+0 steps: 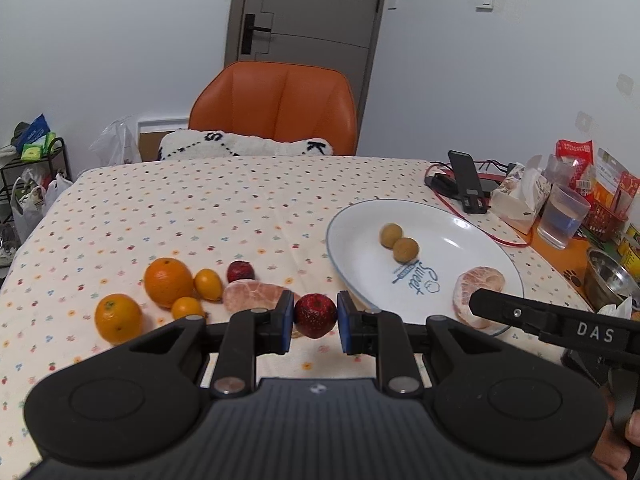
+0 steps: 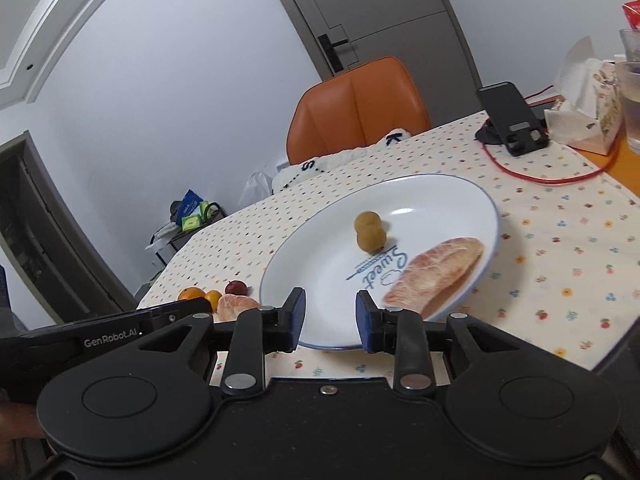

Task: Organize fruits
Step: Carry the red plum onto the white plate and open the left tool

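My left gripper [image 1: 316, 316] is shut on a dark red fruit [image 1: 315, 315], held just left of the white plate [image 1: 360, 232]. The plate carries two small brown round fruits [image 1: 399, 242] and a peeled pomelo piece [image 1: 476, 292]. On the cloth to the left lie two oranges [image 1: 168, 282], two small kumquats [image 1: 208, 284], another red fruit [image 1: 241, 271] and a second pomelo piece [image 1: 256, 296]. My right gripper [image 2: 330, 318] is open and empty over the plate's near rim [image 2: 280, 272], with the pomelo piece [image 2: 436, 272] to its right.
A phone stand [image 1: 468, 184] with a red cable [image 2: 532, 178], a tissue pack [image 1: 520, 196], a plastic cup [image 1: 562, 216], a steel bowl [image 1: 610, 280] and snack packs crowd the table's right side. An orange chair [image 1: 276, 108] stands behind the table.
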Tool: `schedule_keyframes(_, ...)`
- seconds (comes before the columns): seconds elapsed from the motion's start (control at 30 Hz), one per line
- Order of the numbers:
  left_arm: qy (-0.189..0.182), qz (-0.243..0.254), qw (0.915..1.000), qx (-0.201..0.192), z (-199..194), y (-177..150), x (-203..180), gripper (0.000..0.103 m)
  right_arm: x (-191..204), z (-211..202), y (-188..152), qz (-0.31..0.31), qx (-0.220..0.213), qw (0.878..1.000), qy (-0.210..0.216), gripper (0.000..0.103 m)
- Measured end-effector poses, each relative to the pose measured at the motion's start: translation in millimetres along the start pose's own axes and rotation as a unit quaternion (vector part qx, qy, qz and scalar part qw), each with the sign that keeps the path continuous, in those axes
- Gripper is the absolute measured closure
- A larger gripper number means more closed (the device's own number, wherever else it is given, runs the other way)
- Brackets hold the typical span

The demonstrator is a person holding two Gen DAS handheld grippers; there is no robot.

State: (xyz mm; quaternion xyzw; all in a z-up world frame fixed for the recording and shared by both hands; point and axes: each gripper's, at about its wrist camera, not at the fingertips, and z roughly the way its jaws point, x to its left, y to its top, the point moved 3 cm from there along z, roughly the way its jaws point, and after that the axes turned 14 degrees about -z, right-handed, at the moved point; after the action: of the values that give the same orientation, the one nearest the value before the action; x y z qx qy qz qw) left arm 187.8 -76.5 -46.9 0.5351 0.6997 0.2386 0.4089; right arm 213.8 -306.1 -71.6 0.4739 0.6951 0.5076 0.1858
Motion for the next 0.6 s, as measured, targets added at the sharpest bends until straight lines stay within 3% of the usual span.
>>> schedule_keyframes(0.6,-0.037,0.032,0.9987,0.013,31,3,-50,0.082,-23,-14,-2,0.017,-0.008,1.000,-0.013,0.073)
